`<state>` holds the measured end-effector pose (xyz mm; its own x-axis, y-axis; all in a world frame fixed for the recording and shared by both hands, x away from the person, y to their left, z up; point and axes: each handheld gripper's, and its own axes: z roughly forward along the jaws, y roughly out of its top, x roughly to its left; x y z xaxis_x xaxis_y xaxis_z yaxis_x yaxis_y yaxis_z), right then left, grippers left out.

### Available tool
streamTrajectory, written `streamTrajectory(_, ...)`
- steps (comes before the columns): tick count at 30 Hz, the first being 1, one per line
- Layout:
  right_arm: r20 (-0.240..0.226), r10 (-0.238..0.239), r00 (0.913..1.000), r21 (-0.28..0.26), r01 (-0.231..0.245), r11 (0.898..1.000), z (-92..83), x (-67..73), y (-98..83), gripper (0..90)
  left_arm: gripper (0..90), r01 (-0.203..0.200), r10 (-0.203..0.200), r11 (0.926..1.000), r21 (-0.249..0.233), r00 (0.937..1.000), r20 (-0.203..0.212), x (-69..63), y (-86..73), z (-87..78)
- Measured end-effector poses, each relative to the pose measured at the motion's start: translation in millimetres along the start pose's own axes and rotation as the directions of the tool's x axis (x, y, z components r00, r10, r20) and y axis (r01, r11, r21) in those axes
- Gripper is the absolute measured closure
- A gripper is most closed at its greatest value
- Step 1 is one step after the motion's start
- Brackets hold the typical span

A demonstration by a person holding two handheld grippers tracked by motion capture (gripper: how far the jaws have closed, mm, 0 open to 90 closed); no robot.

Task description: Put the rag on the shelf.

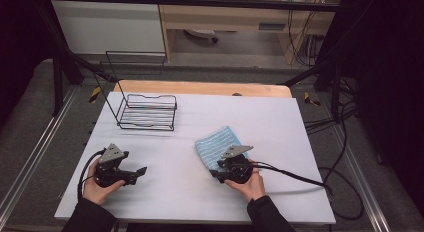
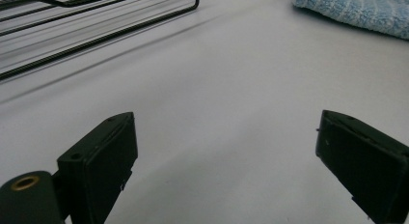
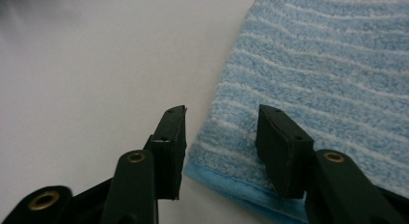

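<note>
**Risk notes: right tongs at the cloth corner**

**Layout.** The folded blue cloth lies flat on the table, right of centre. A wire rack stands at about 10 o'clock from the cloth, well apart from it.

**Right tongs**. Part open, gripping nothing. The jaws straddle the cloth's near corner: 1 jaw over bare table just beside the edge, the other above the pile. Whether the jaw tips touch the table cannot be told.

**Left tongs**. Wide open, empty, over bare table, pointing towards the rack and cloth.

**Likely faults, judged from this pose:**

1. Thin bite. The outer jaw sits off the cloth; closing here may catch only the hem, and the cloth could slip free on lifting.
2. Partial pickup. The cloth looks folded in layers. A shallow grip may take 1 layer only, so the fold opens and the rest drags.
3. Pushing. A jaw pressed down flat may shove the corner along the smooth table and bunch it instead of getting under it.
4. Cable snag. The right cable trails across the table at 3 o'clock and could tug the hand.
</note>
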<state>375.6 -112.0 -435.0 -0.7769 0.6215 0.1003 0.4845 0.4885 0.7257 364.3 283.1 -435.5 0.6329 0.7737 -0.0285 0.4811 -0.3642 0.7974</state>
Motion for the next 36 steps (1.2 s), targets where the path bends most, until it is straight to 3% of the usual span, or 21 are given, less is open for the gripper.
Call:
streamTrajectory(13, 0.020, -0.021, 0.9996, 0.012, 0.021, 1.000, 10.3, 4.5, -7.4, 75.6, 7.9, -0.001, 0.001, 1.0000, 0.005, 1.0000, 0.004, -1.1, 0.0, 1.0)
streamTrajectory(18, 0.023, 0.009, 0.9997, 0.007, -0.009, 1.000, 11.0, 3.7, -6.4, 84.8, 8.0, -0.003, 0.002, 1.0000, 0.004, 1.0000, 0.006, -1.2, 0.0, 0.7)
streamTrajectory(27, -0.005, 0.073, 0.9973, -0.028, -0.073, 0.997, 4.9, 4.3, 1.1, 86.9, 8.1, -0.003, 0.003, 1.0000, 0.005, 1.0000, 0.003, -0.2, 0.3, 1.0)
streamTrajectory(36, -0.028, 0.114, 0.9931, -0.034, -0.115, 0.993, 16.1, 24.2, 17.2, 86.9, 8.2, 0.001, -0.001, 1.0000, 0.007, 1.0000, 0.002, -0.4, 0.0, 1.2)
